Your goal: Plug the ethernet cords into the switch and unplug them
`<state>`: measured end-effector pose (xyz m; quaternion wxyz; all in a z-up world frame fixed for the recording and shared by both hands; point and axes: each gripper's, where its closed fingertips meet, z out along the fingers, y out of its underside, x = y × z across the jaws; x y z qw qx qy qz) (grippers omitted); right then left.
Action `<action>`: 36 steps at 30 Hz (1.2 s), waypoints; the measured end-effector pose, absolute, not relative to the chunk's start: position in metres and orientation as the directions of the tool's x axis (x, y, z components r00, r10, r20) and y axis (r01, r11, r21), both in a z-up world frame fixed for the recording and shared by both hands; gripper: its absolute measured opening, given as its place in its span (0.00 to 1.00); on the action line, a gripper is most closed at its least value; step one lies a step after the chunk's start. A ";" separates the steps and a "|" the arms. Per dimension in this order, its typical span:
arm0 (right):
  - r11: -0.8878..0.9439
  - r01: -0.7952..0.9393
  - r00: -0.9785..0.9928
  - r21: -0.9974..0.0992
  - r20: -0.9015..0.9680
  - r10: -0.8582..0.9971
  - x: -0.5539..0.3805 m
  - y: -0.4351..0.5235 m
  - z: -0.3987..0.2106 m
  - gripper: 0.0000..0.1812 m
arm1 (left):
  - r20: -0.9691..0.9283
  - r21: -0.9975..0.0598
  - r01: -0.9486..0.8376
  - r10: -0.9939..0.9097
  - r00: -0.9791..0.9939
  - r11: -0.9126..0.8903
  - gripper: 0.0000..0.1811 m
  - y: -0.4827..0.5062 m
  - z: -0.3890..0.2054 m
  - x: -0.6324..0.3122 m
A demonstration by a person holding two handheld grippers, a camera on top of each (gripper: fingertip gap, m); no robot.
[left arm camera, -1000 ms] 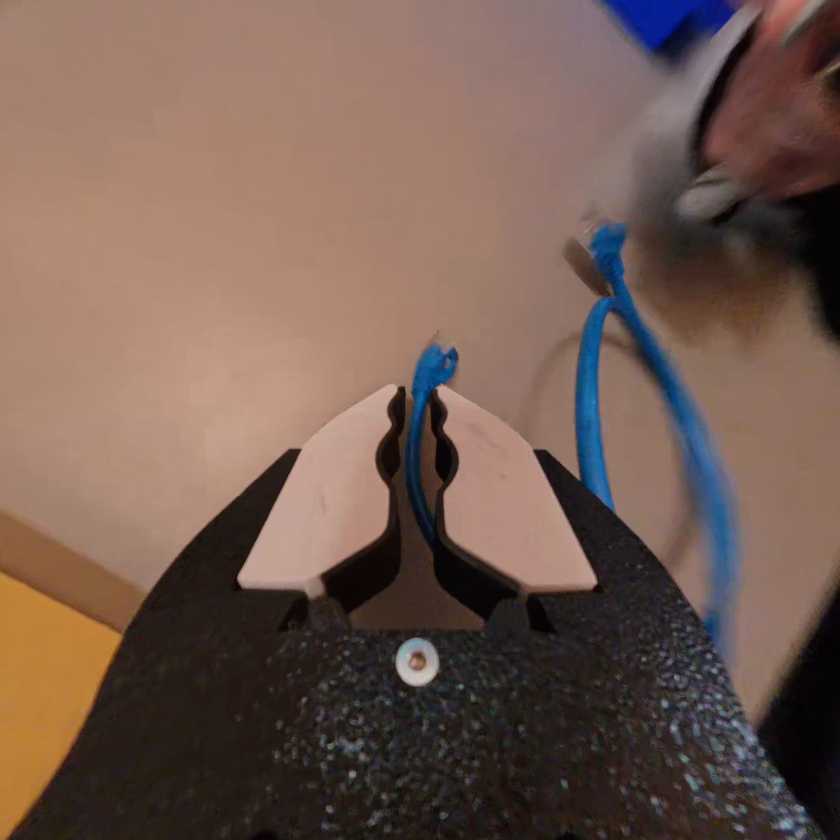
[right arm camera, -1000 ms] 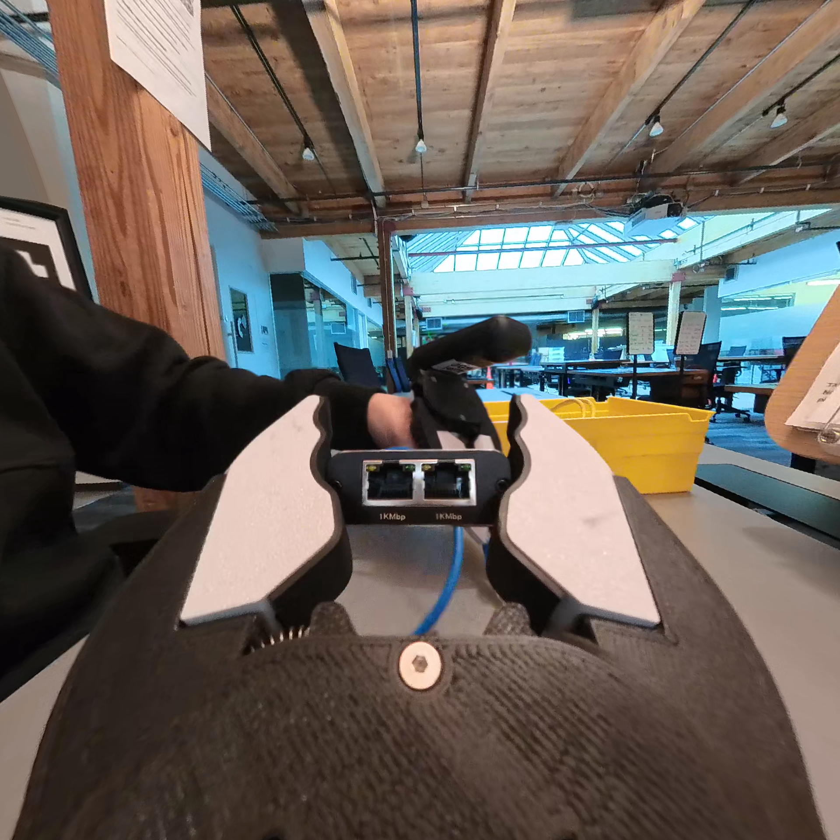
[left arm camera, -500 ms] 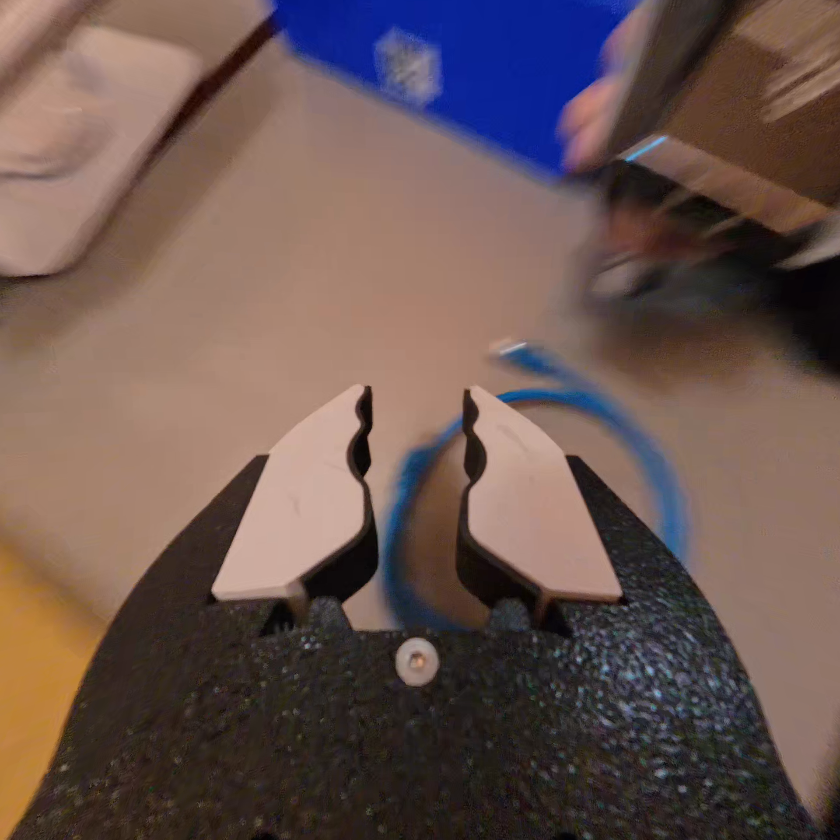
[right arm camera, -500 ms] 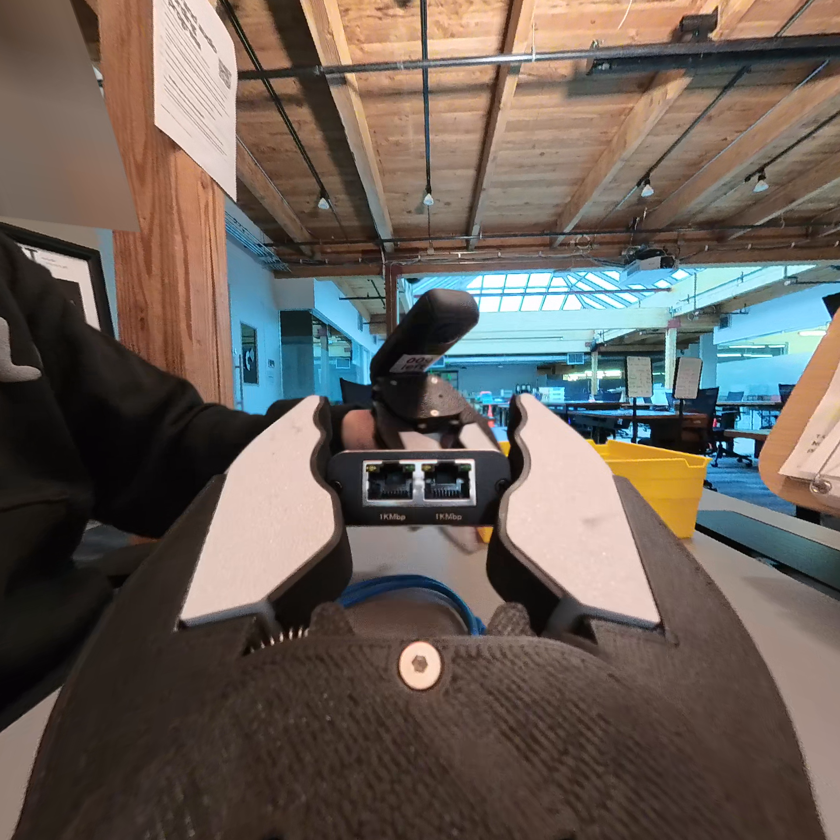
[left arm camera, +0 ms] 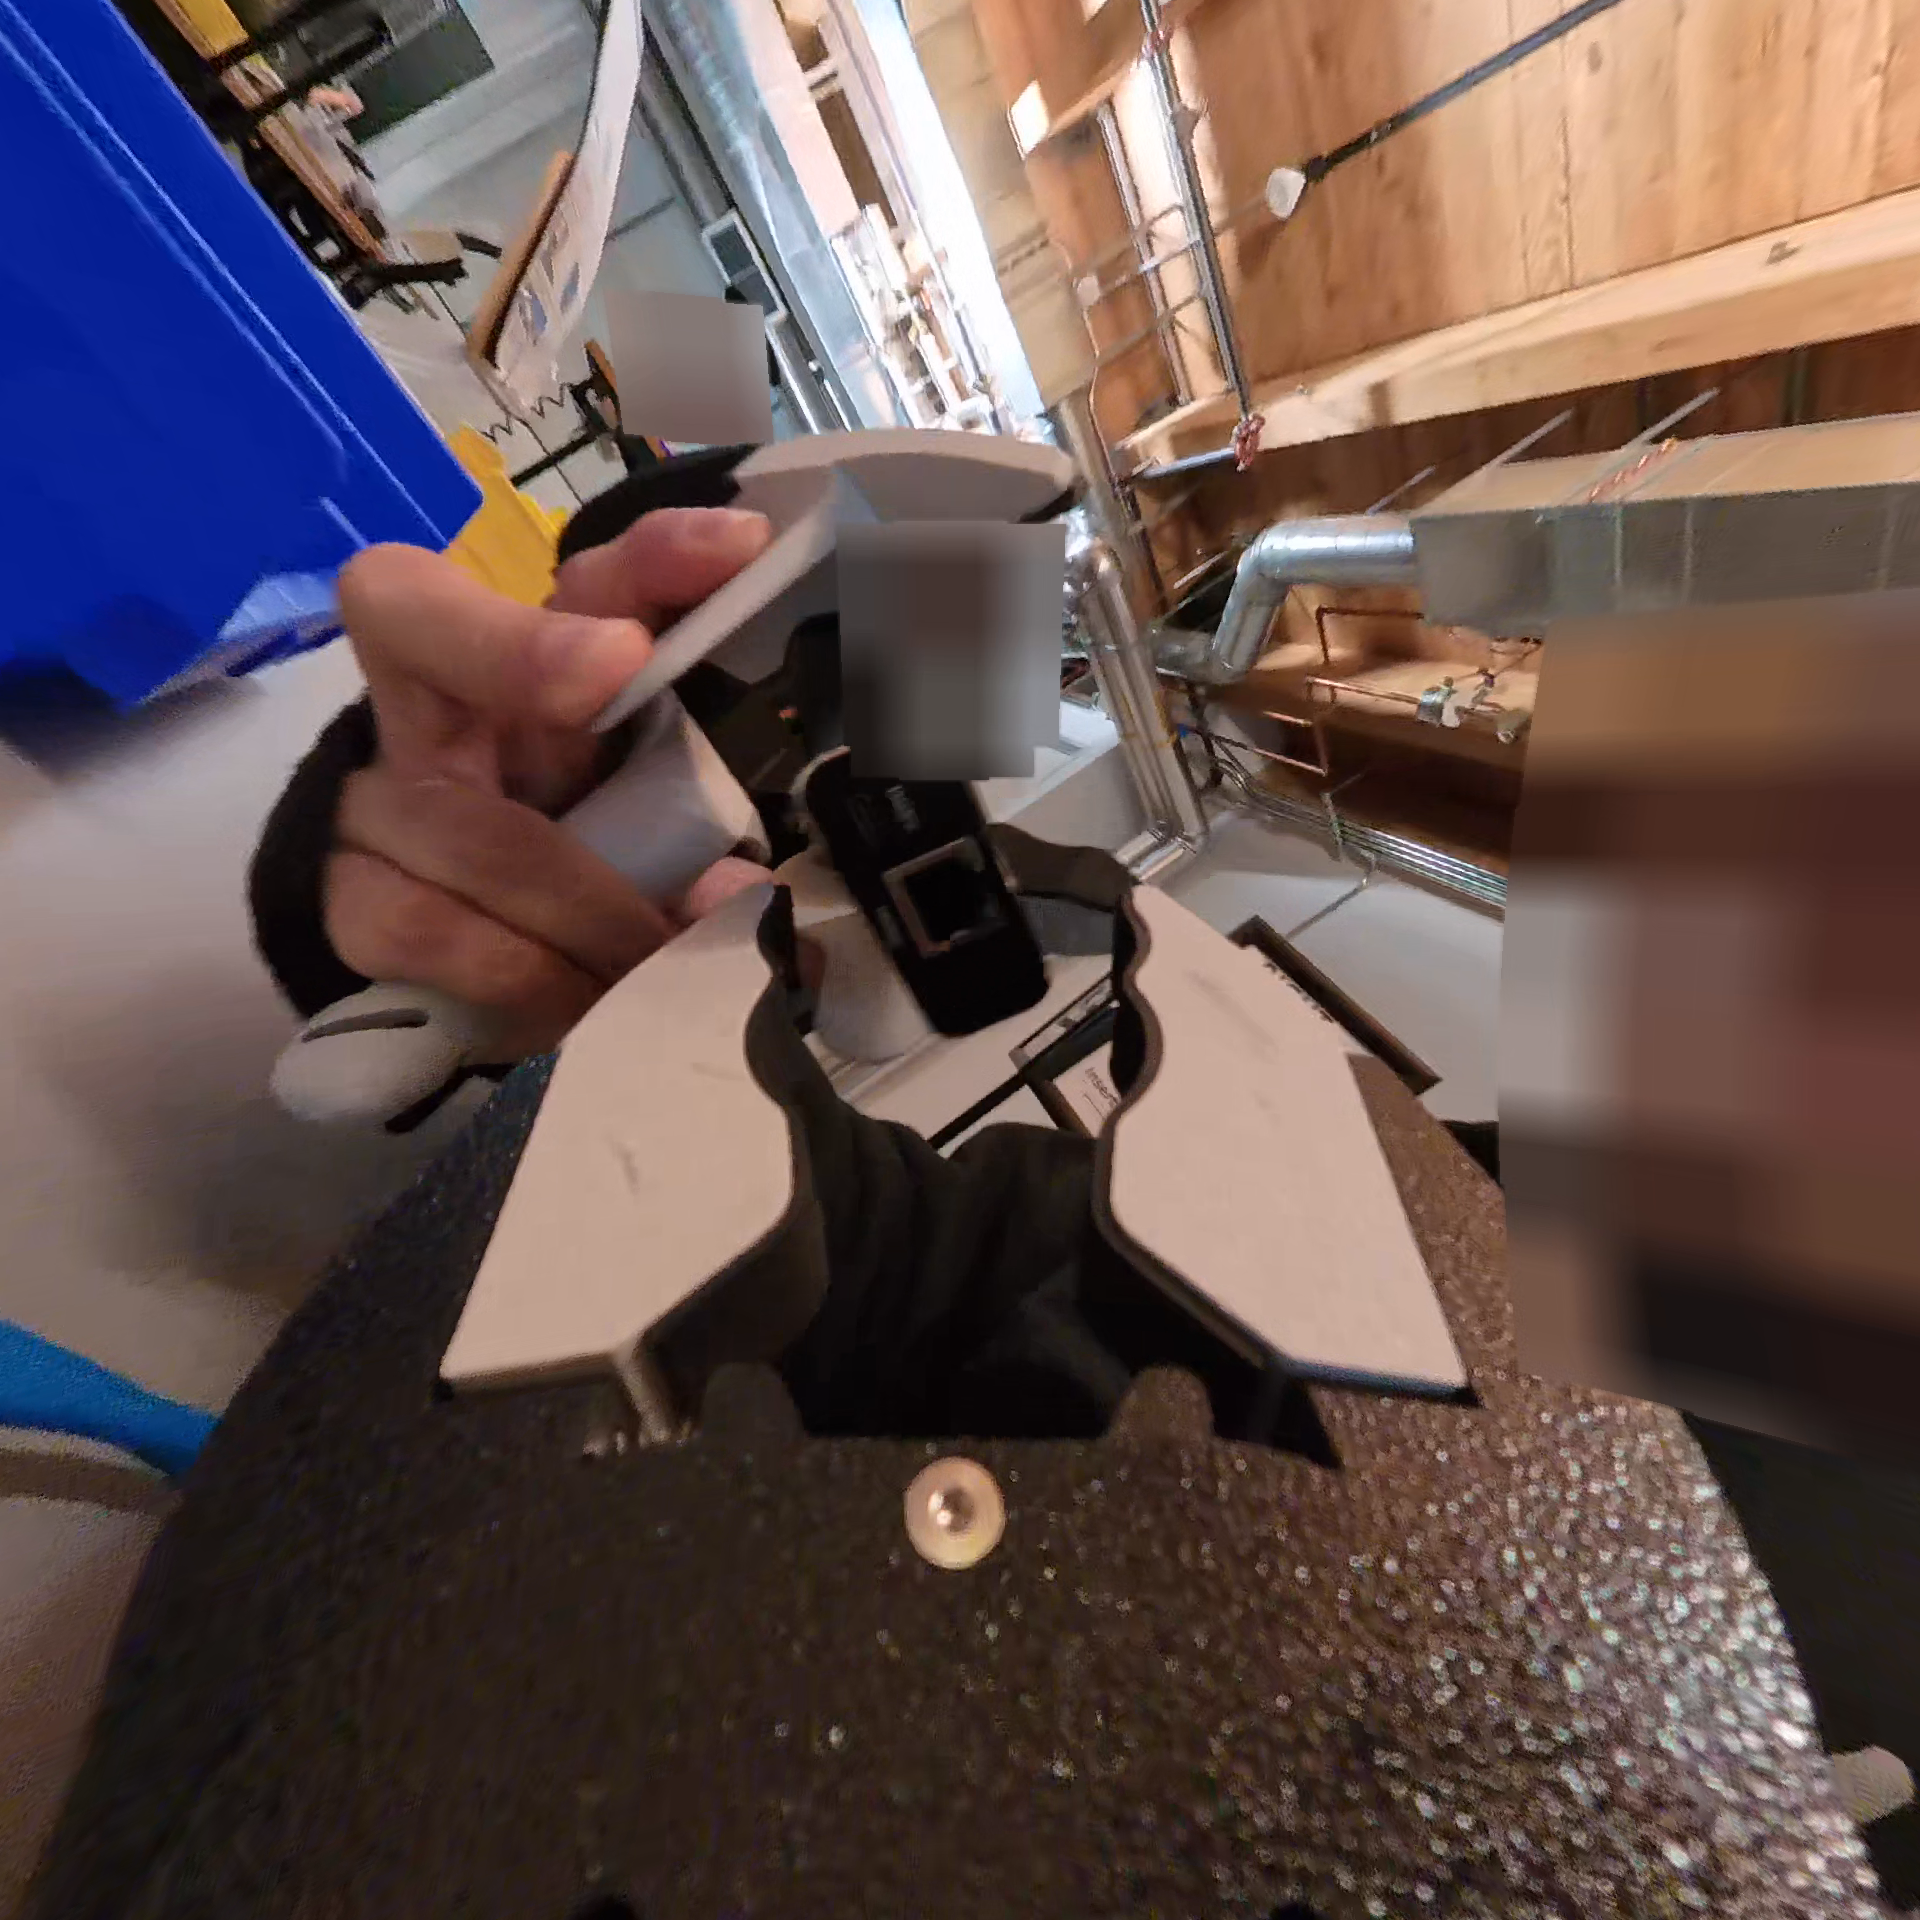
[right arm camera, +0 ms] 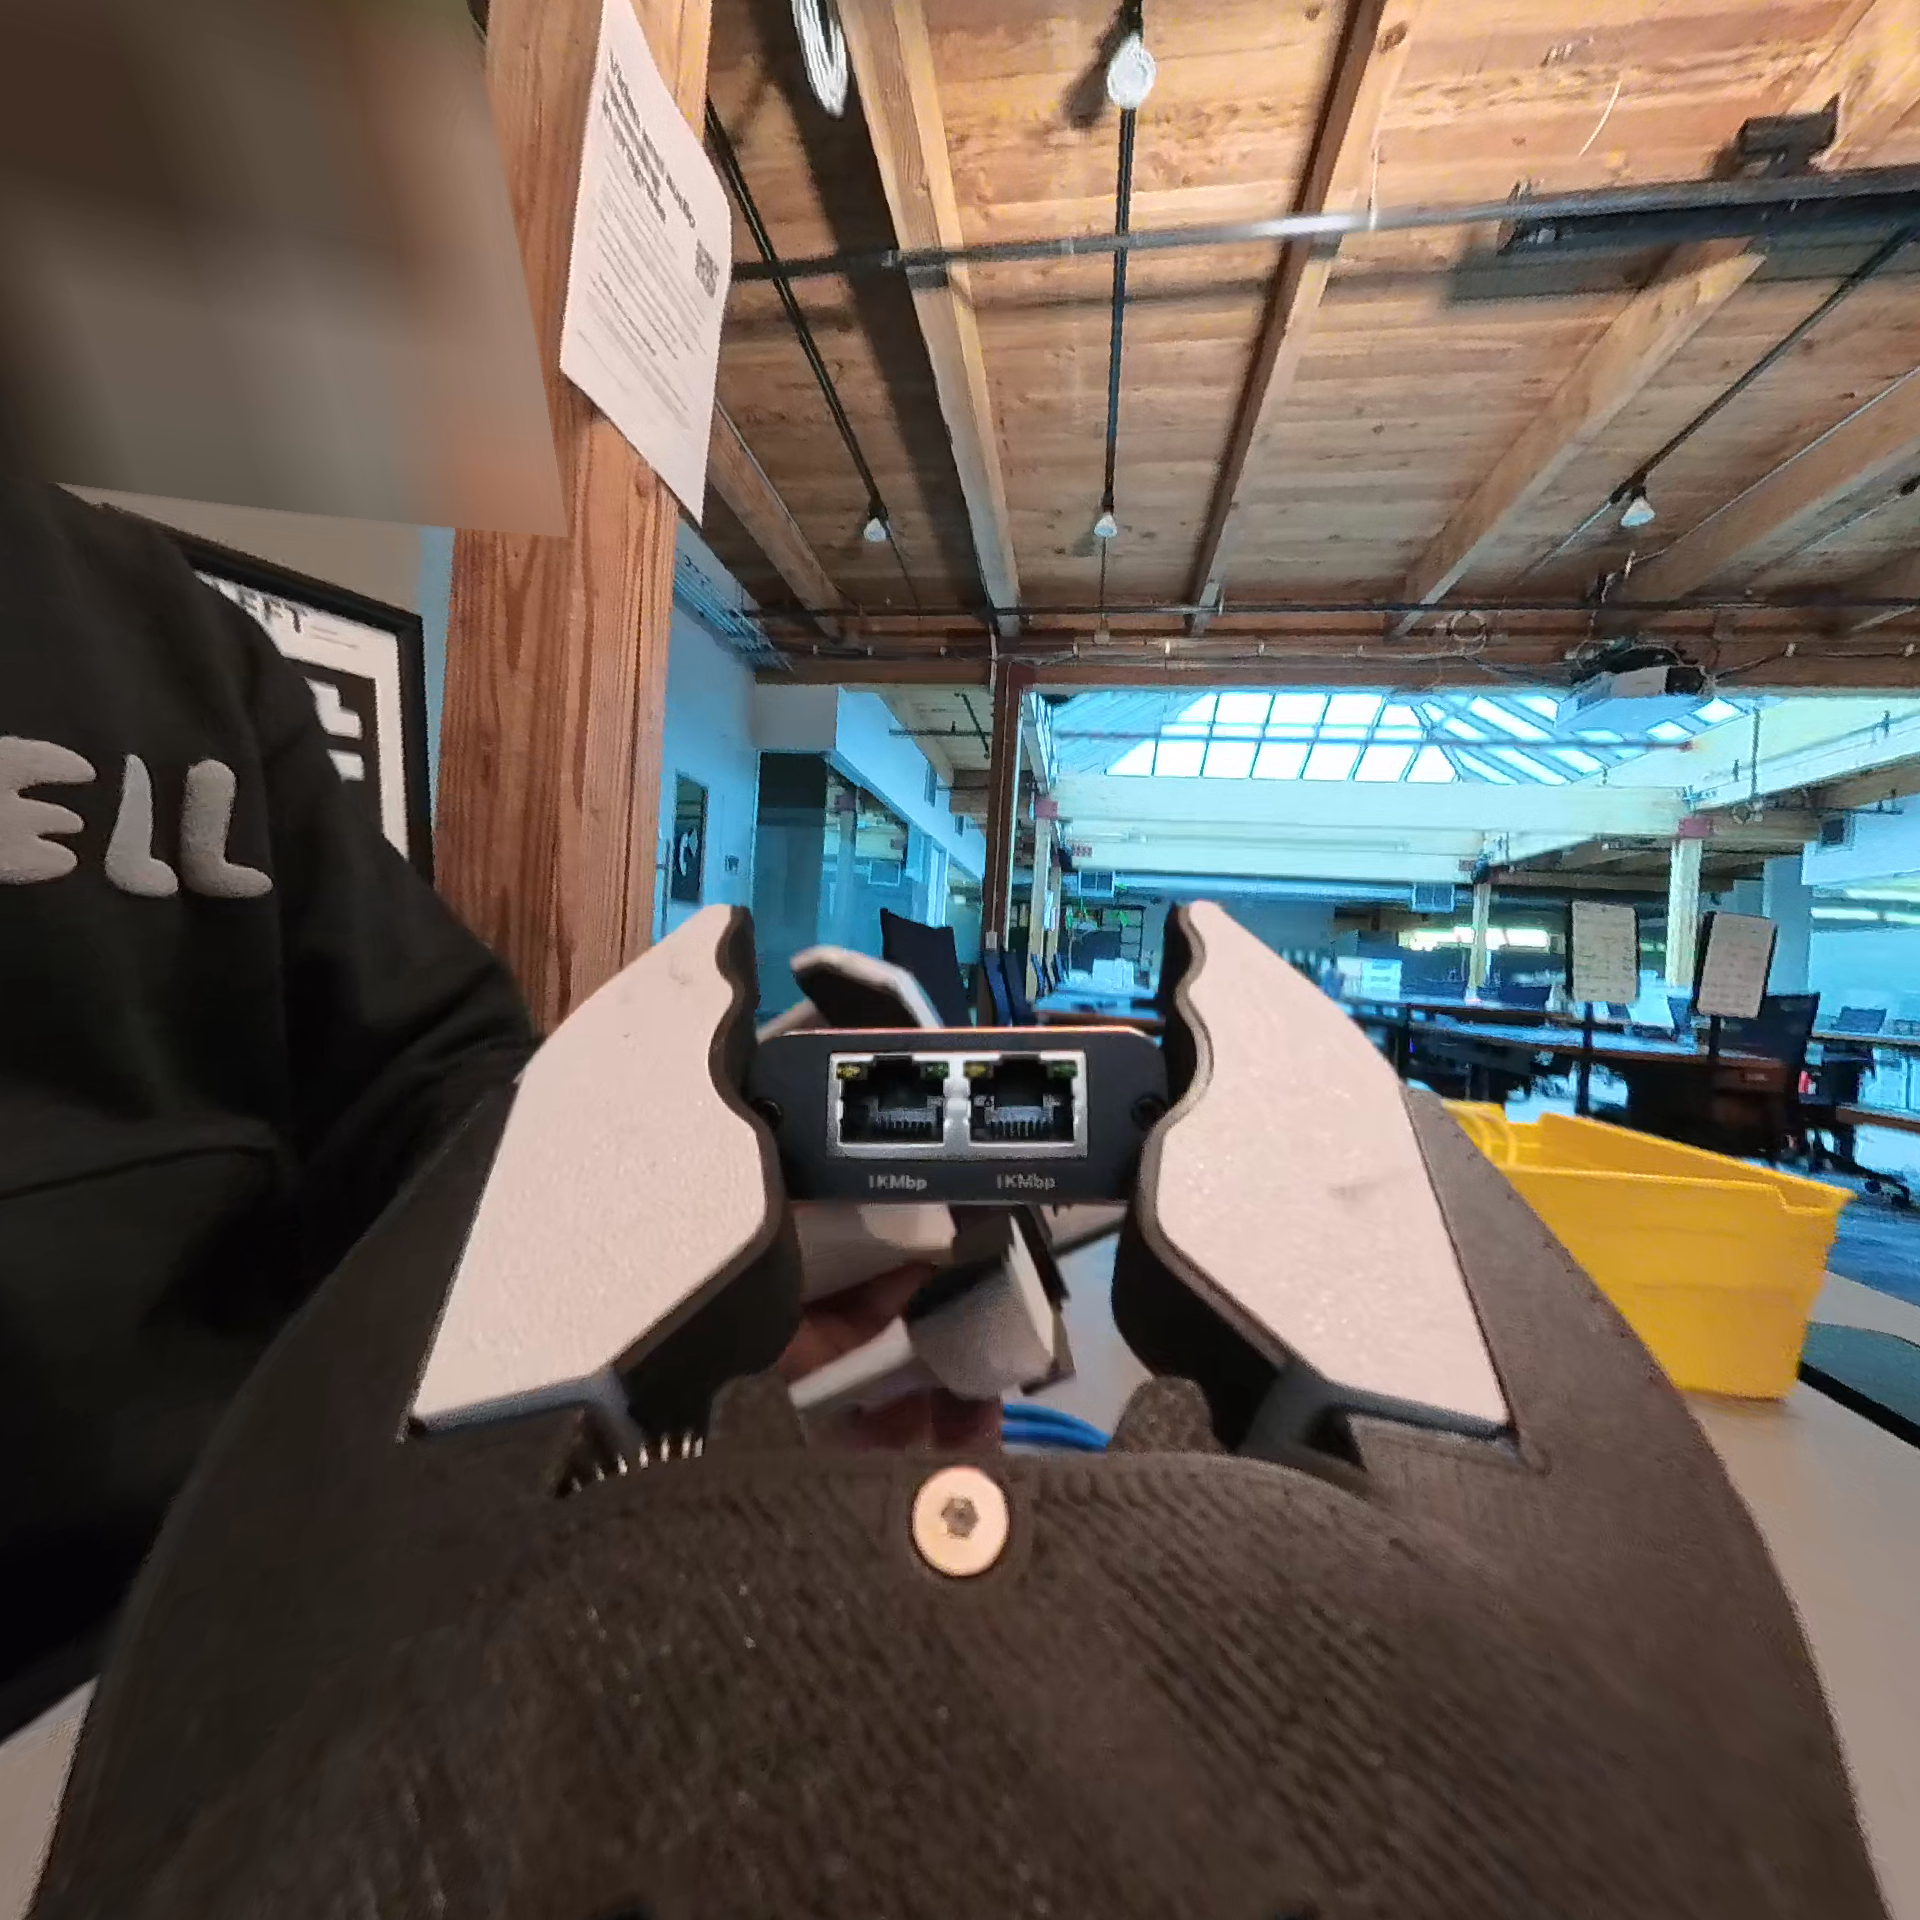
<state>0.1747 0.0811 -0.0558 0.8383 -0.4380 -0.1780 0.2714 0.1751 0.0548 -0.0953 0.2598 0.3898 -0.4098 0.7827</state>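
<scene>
Right gripper (right arm camera: 958,1039) lifted off the tabletop (right arm camera: 1829,1538), fingers (right arm camera: 623,1164) clamped on the black switch (right arm camera: 956,1117) at both short ends. Two empty ports facing the right wrist camera, side by side, nothing plugged in. Seen from the left wrist view, same switch (left arm camera: 940,904) tilted, one open port showing, held by the right gripper (left arm camera: 831,842) in a bare hand (left arm camera: 468,790) with a dark cuff. Left gripper (left arm camera: 951,935) raised close in front of the switch, fingers (left arm camera: 644,1164) apart with nothing between them. Blue ethernet cord (right arm camera: 1049,1425) lying low behind the right gripper's fingers, only a short stretch visible; its plug ends out of sight. Yellow bin (right arm camera: 1683,1247) on the tabletop at right, blue bin (left arm camera: 177,416) at the left wrist view's upper left.
</scene>
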 end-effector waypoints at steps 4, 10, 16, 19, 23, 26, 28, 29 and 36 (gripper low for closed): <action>0.418 -0.195 0.807 -0.887 0.097 0.583 0.166 0.093 -0.070 0.41 | 0.858 -0.428 -0.739 0.024 -0.513 -0.520 0.17 0.059 -0.104 0.179; 0.252 0.075 0.860 -0.965 0.190 0.474 0.159 0.113 -0.102 0.42 | 0.921 -0.381 -0.809 -0.105 -0.376 -0.448 0.15 0.074 -0.115 0.171; 0.201 0.172 0.877 -0.964 0.243 0.415 0.154 0.125 -0.108 0.46 | 0.928 -0.373 -0.814 -0.178 -0.328 -0.445 0.14 0.076 -0.111 0.165; 0.181 0.209 0.881 -0.961 0.265 0.392 0.155 0.128 -0.112 0.45 | 0.924 -0.379 -0.819 -0.214 -0.315 -0.431 0.14 0.079 -0.115 0.165; 0.216 0.117 0.886 -0.969 0.200 0.418 0.152 0.125 -0.102 0.46 | 0.931 -0.363 -0.829 -0.191 -0.311 -0.425 0.14 0.077 -0.112 0.163; 0.229 0.134 0.881 -0.964 0.222 0.418 0.152 0.124 -0.102 0.45 | 0.931 -0.363 -0.833 -0.194 -0.309 -0.418 0.14 0.076 -0.113 0.163; 0.264 0.157 0.884 -0.952 0.254 0.393 0.153 0.124 -0.101 0.44 | 0.934 -0.355 -0.836 -0.185 -0.304 -0.419 0.13 0.078 -0.110 0.164; 0.275 0.171 0.885 -0.946 0.271 0.380 0.154 0.124 -0.100 0.44 | 0.934 -0.357 -0.834 -0.188 -0.305 -0.420 0.14 0.079 -0.109 0.164; 0.203 0.239 0.898 -0.950 0.296 0.327 0.161 0.132 -0.107 0.42 | 0.929 -0.366 -0.815 -0.231 -0.289 -0.449 0.14 0.089 -0.106 0.170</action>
